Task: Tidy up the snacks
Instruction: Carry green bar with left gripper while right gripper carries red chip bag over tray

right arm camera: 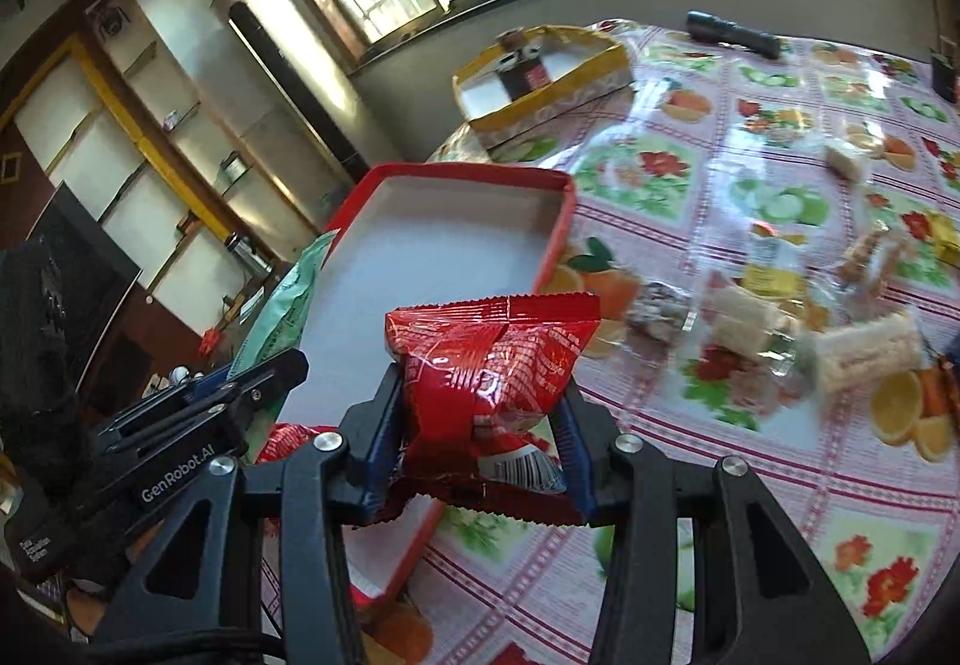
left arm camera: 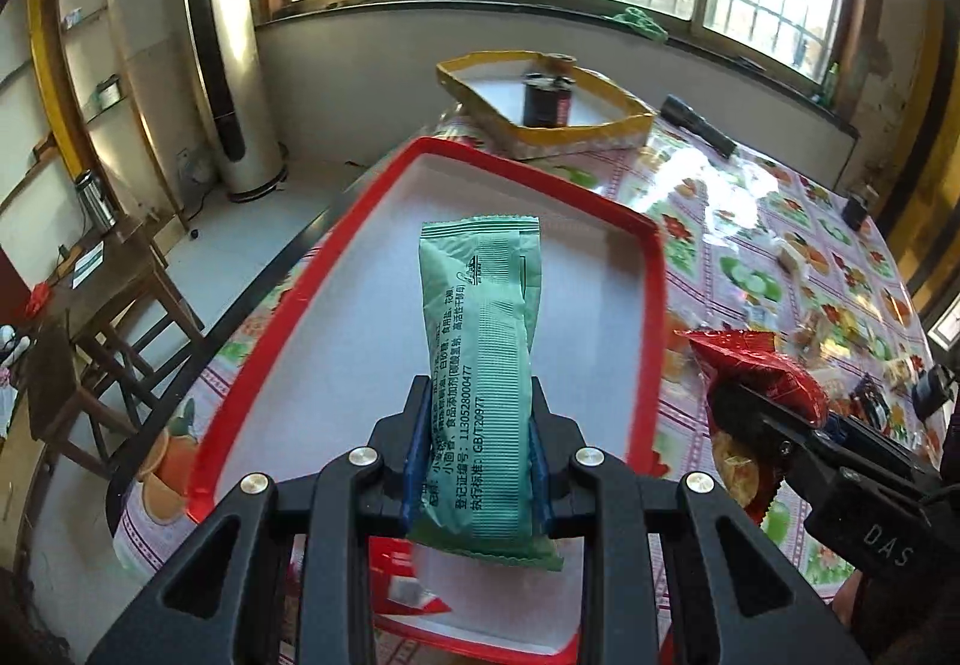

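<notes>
**Left wrist view: both jaws carry a snack at the red tray**

Left wrist view shows the tabletop, covered in a glossy cloth printed with fruit and flowers, filling the right side of the scene. On it, near its left edge, lies the red tray, a shallow rectangular tray with a white floor. Beyond it stands a yellow-rimmed box with a dark can inside, and a black flashlight lies near the window side.

The left gripper has its jaws clenched on a long green snack packet, which is held lengthwise above the tray floor, printed side up. The right gripper has its jaws grasping a red snack bag by its crumpled middle; from its own camera the bag hangs over the near right edge of the tray.

Loose on the cloth to the right are several wrapped snacks, pale bars in clear wrappers, well apart from the tray. A smaller red packet lies in the tray's near corner.
</notes>
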The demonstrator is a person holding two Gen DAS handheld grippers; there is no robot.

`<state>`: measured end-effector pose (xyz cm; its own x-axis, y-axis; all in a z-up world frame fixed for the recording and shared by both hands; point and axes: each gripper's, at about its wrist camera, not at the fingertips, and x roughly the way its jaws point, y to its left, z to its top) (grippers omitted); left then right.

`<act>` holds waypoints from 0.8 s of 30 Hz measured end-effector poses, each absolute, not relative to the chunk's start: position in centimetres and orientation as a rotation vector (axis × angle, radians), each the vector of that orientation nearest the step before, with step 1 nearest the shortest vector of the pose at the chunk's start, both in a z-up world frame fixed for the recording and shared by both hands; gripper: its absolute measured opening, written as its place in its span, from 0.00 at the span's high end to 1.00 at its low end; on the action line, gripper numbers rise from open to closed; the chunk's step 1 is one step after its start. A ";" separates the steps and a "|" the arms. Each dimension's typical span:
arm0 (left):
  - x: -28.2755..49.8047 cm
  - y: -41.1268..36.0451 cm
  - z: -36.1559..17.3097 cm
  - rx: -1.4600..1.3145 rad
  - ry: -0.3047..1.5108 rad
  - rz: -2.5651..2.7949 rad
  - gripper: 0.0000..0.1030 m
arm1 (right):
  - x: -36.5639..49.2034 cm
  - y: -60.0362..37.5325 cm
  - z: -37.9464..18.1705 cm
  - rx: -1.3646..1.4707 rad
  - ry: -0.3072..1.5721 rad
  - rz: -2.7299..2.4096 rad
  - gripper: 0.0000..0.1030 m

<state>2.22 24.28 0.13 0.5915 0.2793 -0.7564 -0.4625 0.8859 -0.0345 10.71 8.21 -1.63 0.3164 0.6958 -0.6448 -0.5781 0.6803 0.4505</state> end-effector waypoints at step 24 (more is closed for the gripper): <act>2.8 28.5 -1.8 -0.296 0.880 0.534 0.73 | 12.9 16.7 -4.0 0.021 0.967 0.940 0.53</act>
<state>2.83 28.46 -1.83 0.5192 0.3193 -0.7928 -0.5557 0.8309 -0.0293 12.92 16.74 -4.04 0.2201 0.6883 -0.6912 -0.6711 0.6211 0.4048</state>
